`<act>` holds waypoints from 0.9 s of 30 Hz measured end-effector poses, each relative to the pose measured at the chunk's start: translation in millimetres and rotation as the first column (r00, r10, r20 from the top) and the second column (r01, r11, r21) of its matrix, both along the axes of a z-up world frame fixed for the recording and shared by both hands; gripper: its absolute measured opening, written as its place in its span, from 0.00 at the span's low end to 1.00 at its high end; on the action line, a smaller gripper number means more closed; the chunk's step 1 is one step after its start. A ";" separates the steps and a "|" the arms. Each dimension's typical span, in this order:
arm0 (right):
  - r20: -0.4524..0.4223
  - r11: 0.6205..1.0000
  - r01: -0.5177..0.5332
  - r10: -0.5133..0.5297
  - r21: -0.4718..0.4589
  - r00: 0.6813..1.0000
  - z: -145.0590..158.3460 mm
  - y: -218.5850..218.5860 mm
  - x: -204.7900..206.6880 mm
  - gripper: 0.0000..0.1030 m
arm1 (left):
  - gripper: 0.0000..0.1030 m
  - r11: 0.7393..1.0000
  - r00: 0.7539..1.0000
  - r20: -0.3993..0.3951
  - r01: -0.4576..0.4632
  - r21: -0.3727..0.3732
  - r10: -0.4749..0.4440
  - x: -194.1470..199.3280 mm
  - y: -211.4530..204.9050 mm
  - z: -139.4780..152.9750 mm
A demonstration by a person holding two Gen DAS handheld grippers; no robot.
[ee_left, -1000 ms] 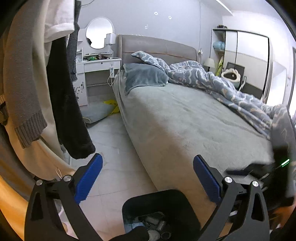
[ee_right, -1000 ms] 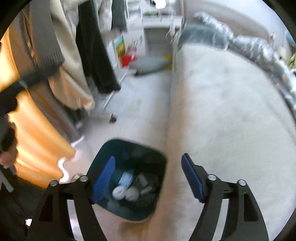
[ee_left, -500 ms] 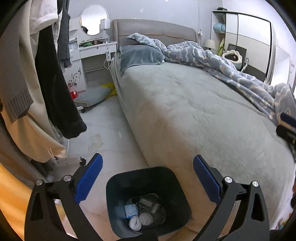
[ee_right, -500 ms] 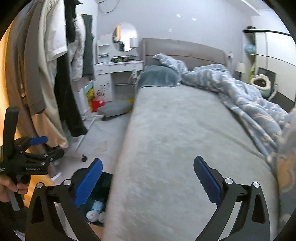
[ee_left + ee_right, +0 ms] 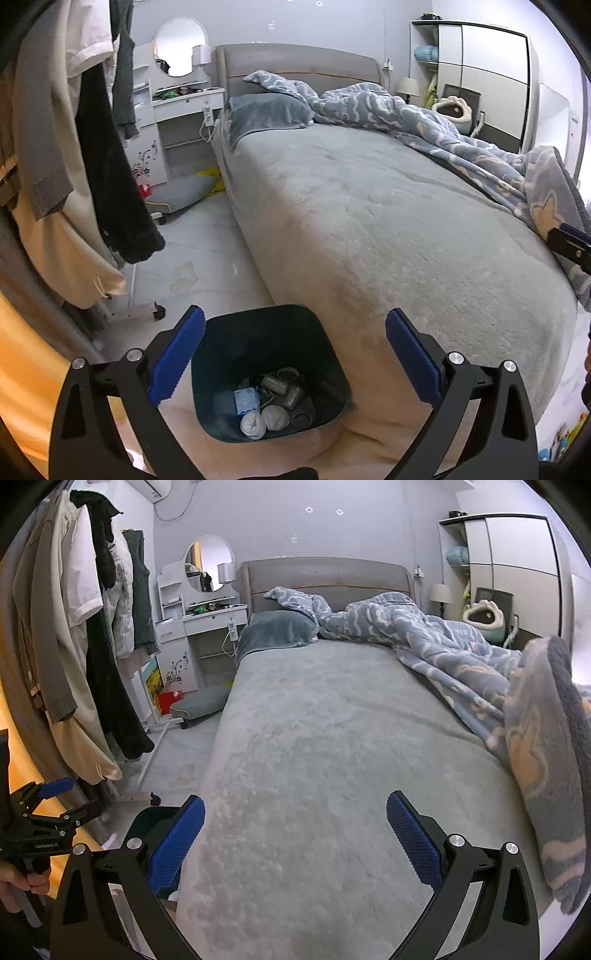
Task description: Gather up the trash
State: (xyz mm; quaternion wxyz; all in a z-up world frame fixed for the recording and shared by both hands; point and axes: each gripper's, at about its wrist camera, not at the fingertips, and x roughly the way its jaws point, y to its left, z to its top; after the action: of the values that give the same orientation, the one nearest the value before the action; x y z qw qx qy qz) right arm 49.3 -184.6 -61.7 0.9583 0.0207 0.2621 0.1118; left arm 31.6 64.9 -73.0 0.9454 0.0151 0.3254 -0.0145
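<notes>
The left gripper (image 5: 293, 354) is spread wide, grasping nothing, above the dark trash bin (image 5: 325, 343) on the floor beside the grey bed (image 5: 369, 221). The right gripper (image 5: 295, 834), also released and empty, points over the bed; crumpled blanket (image 5: 461, 653) at 2 o'clock.

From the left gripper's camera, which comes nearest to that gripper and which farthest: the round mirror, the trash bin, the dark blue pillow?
1. Trash bin, right below the open left gripper, beside the bed's foot.
2. Dark blue pillow, at the head of the bed.
3. Round mirror, on the back wall, above the white dresser.
</notes>
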 end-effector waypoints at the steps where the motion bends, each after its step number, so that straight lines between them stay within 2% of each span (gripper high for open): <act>1: -0.001 1.000 0.000 0.000 0.003 1.000 -0.5 -0.7 -1.1 0.97 | 0.97 1.000 1.000 0.004 -0.010 0.001 0.010 -0.8 0.1 0.8; 12: -0.011 1.000 -0.003 0.003 -0.012 1.000 -7.1 -4.8 -6.2 0.97 | 0.97 0.999 0.998 0.045 -0.049 -0.009 0.050 -2.2 -2.2 9.3; 27: -0.014 1.000 -0.002 0.002 -0.018 1.000 -8.0 -10.2 -8.2 0.97 | 0.97 0.999 0.998 0.032 -0.051 -0.003 0.051 -0.9 -7.3 5.8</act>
State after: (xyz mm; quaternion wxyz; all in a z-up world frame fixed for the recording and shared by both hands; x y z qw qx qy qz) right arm 41.1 -194.8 -69.6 0.9565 0.0125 0.2698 0.1103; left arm 30.8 57.6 -67.2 0.9506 0.0058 0.3103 0.0093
